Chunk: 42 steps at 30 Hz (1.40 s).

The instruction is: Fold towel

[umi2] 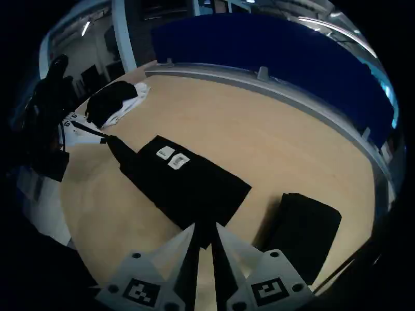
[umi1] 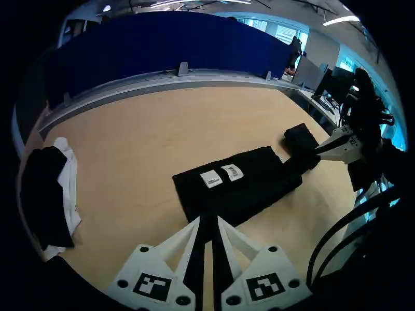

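A black towel with two white labels lies stretched out on the wooden table. My left gripper is shut on the towel's near corner. At the far end my right gripper pinches the towel's other end, which is lifted slightly. In the right gripper view the towel runs away from my right gripper, whose fingers are closed on its near corner. My left gripper holds the far corner, pulled to a point.
A folded black cloth lies beside the towel's right-hand end. A pile of black and white cloths sits at the table's left edge. A blue partition stands behind the table, with monitors beyond.
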Each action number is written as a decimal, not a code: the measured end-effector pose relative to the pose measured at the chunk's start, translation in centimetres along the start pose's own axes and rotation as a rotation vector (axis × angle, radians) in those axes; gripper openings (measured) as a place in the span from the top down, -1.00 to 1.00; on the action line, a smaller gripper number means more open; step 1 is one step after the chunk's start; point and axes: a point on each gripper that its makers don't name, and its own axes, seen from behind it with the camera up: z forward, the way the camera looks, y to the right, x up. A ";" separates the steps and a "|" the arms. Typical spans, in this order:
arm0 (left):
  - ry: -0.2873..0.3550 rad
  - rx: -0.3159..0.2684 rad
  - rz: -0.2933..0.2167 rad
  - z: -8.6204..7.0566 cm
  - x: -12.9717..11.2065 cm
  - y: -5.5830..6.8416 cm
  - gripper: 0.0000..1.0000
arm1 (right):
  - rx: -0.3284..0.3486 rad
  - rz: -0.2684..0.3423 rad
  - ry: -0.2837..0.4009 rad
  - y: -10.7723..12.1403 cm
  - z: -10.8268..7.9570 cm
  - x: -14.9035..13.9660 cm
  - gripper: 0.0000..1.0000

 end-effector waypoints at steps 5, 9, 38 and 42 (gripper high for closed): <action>-0.021 0.000 0.016 2.1 -0.3 -0.7 0.83 | 0.003 0.021 -0.034 1.1 2.0 -0.4 0.72; -0.033 -0.001 0.019 3.0 -0.7 -0.9 0.83 | 0.004 0.030 -0.055 1.4 3.0 -1.0 0.72; -0.056 0.026 0.029 7.5 -0.4 -3.8 0.82 | -0.036 0.081 -0.057 3.0 6.9 -0.3 0.65; -0.056 0.033 0.033 7.7 -0.2 -4.0 0.79 | -0.057 0.084 -0.043 3.5 7.2 0.1 0.52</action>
